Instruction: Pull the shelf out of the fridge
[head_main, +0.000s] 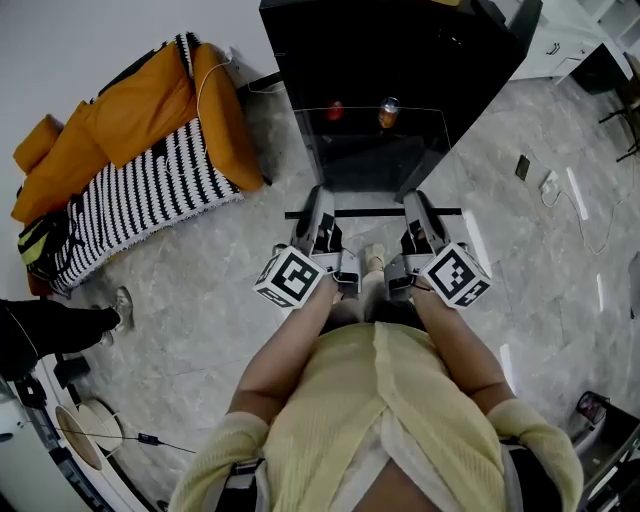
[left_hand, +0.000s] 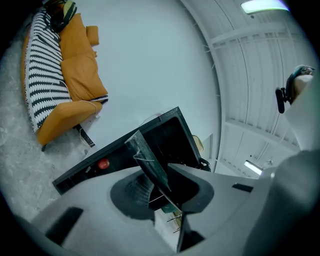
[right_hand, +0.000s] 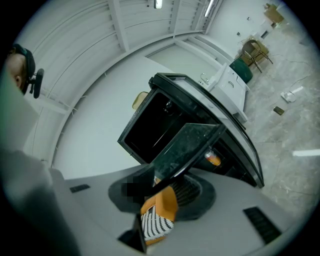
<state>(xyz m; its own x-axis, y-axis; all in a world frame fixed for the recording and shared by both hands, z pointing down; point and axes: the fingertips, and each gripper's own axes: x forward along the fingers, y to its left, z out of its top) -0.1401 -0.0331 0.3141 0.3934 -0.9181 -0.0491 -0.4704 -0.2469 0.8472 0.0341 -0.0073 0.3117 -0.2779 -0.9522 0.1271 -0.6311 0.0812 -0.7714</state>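
A clear glass shelf with a black front strip (head_main: 372, 213) hangs level in front of the black fridge (head_main: 390, 60), clear of its open front. My left gripper (head_main: 320, 200) is shut on the shelf's front left edge. My right gripper (head_main: 416, 203) is shut on the front right edge. In the left gripper view the glass shelf (left_hand: 150, 157) runs edge-on between the jaws of my left gripper (left_hand: 167, 182), toward the fridge (left_hand: 167, 132). In the right gripper view the shelf (right_hand: 187, 142) sits clamped in my right gripper (right_hand: 161, 176), with the fridge (right_hand: 160, 117) behind.
A red can (head_main: 335, 110) and an orange can (head_main: 388, 112) stand low inside the fridge. An orange sofa with a striped blanket (head_main: 130, 150) lies to the left. A bystander's shoe (head_main: 120, 305) is at left; cables (head_main: 560, 190) lie on the floor at right.
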